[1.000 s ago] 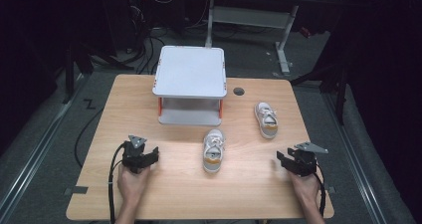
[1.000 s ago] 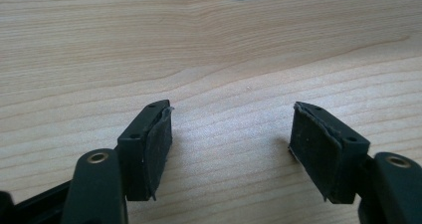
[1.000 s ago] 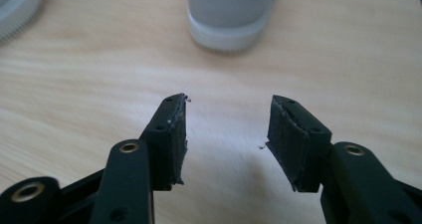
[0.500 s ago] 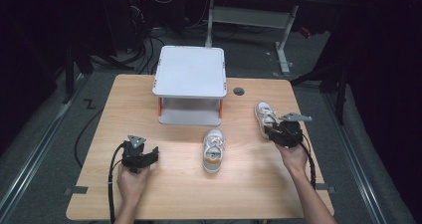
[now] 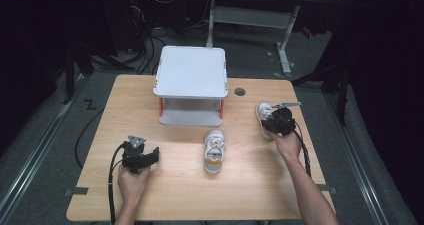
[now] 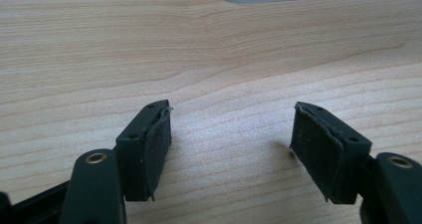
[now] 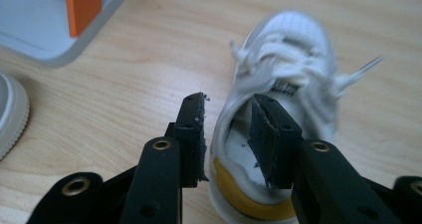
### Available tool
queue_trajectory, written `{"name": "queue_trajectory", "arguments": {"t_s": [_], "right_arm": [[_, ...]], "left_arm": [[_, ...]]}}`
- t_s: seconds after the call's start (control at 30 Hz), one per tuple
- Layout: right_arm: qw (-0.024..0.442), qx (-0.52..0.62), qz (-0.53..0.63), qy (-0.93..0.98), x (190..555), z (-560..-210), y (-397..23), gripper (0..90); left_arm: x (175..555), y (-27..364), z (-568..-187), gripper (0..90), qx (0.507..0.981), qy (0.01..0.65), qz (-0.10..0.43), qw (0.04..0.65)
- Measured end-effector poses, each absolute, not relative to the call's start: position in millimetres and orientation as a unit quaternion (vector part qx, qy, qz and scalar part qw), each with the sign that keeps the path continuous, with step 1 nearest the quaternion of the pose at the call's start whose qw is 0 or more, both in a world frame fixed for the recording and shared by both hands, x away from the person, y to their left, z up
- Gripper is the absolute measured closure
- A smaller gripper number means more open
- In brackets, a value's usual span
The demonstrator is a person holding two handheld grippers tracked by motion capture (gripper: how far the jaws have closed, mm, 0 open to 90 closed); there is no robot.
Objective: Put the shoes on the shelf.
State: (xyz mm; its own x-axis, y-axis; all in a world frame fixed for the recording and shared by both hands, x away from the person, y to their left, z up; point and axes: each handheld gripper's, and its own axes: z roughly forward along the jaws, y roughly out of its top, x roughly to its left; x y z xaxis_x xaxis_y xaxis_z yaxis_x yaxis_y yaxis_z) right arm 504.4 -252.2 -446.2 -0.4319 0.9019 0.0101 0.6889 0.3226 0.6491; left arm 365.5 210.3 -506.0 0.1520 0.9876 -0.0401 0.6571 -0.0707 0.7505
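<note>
Dark floor and cables ring the wooden table (image 5: pixel 150 100), and on it I count two white shoes and one two-tier white shelf (image 5: pixel 191 77) on orange posts, standing at twelve o'clock from the table's middle. One shoe (image 5: pixel 215 151) lies near the middle, just this side of the shelf; the other, my right shoe (image 5: pixel 262 111), lies at about three o'clock from the shelf, near the table's right edge. My right tongs (image 5: pixel 274 121) are at that shoe's heel, and in the right gripper view the jaws straddle its side wall (image 7: pixel 226 129), one pad (image 7: pixel 266 134) inside the opening, the other pad (image 7: pixel 194 129) outside. They have just been closing and stand narrow, but I still see a sliver of gap on the outer side, so I judge the grasp to be in hand and not yet made. My left tongs (image 5: pixel 141 160) rest at about seven o'clock on the table, jaws wide, bare wood between the pads (image 6: pixel 154 149). Next I think I must close fully on the shoe wall, check it doesn't slip, then lift it clear; the shelf looks the likely place for it.
</note>
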Motion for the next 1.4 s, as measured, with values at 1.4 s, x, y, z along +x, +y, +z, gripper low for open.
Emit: {"name": "queue_trajectory", "arguments": {"t_s": [1.4], "right_arm": [[0.177,0.384,0.336,0.842,426,-419,-215,84.5]], "left_arm": [[367,206,-506,29.3,0.696,0.591,0.259,0.315]]}}
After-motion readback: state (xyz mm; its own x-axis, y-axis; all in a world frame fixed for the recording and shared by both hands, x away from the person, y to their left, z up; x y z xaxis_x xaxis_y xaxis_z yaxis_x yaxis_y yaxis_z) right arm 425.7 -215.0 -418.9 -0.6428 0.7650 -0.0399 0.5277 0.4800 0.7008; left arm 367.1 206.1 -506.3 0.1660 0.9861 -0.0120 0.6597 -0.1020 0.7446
